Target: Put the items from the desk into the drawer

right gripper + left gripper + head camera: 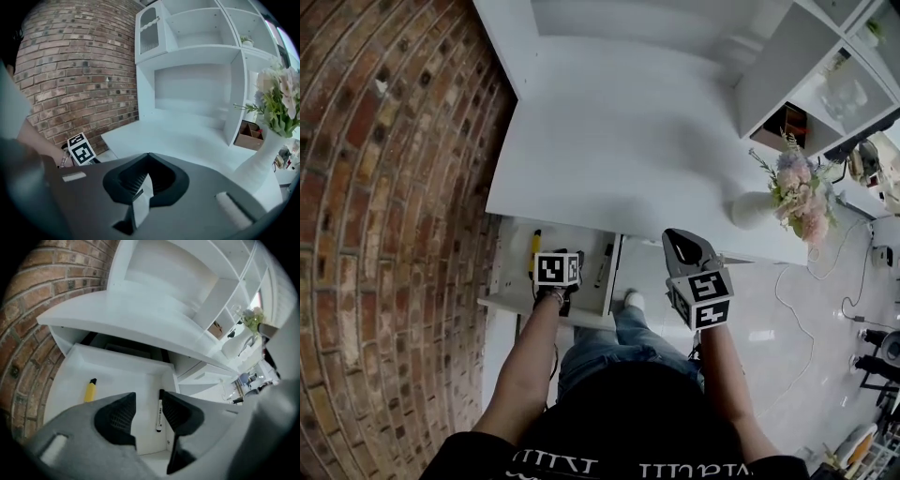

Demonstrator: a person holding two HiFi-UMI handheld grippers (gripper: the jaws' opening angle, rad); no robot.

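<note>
Head view: drawer (511, 272) stands open under the desk (619, 141). A yellow marker (533, 251) lies at the drawer's left and a black-and-white pen (604, 265) lies along its right wall. The left gripper (570, 261) is over the drawer, and the right gripper (682, 246) is just right of it.

Left gripper view: jaws released, holding nothing. The pen shows through the gap on the drawer floor.

Right gripper view: jaws clenched together, empty, up beyond the drawer, over the desk.

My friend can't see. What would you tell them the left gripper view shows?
The left tool, its jaws apart and empty, hovers over an open white drawer holding a yellow marker and a white pen. A white desk and brick wall sit behind.
</note>
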